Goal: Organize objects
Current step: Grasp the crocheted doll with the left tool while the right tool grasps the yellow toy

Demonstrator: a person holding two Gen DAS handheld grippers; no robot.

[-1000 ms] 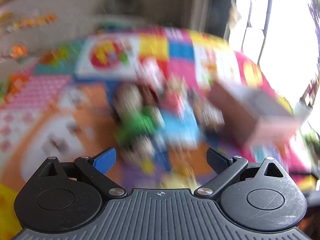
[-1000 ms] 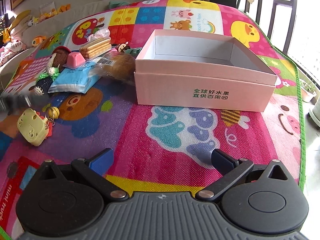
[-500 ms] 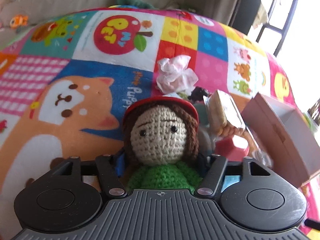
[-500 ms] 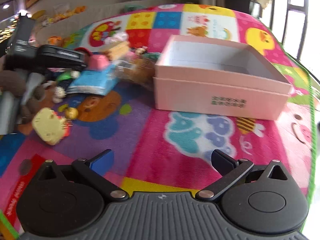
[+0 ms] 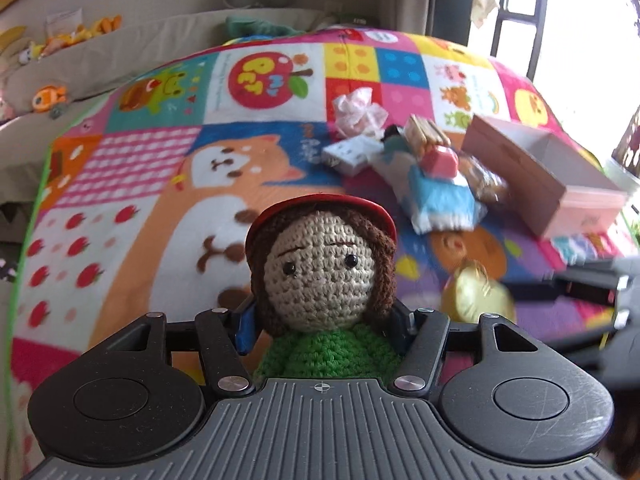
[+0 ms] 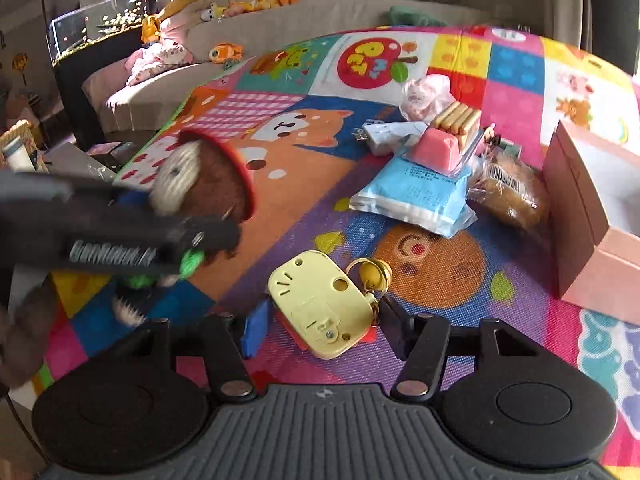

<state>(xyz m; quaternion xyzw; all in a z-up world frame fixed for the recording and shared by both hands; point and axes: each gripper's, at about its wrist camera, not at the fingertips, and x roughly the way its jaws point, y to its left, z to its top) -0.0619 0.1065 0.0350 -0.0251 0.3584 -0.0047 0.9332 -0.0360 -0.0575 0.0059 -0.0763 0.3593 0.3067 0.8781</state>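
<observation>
Left gripper [image 5: 322,326]: we are clamping crochet doll [image 5: 320,276] at neck, jaws pressing both sides, doll lifted above play mat [image 5: 132,168]. Right gripper [image 6: 322,326]: we are straddling yellow cat-face toy [image 6: 318,310] lying on mat, fingers spread, gaps visible both sides. Gold bell [image 6: 374,274] touching toy's edge. Farther: blue packet [image 6: 416,196], print too small for reading, pink block [image 6: 438,150] resting on top. Pink box [image 6: 588,216] at right. Apple patch lettering "PET" [image 6: 370,58] farthest.

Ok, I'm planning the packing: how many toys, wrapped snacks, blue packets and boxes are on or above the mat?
Toys: 2, crochet doll and yellow keychain toy.
Wrapped snacks: 2, biscuit pack and brown bun.
Blue packets: 1.
Boxes: 1, pink box.
Total: 6.
</observation>
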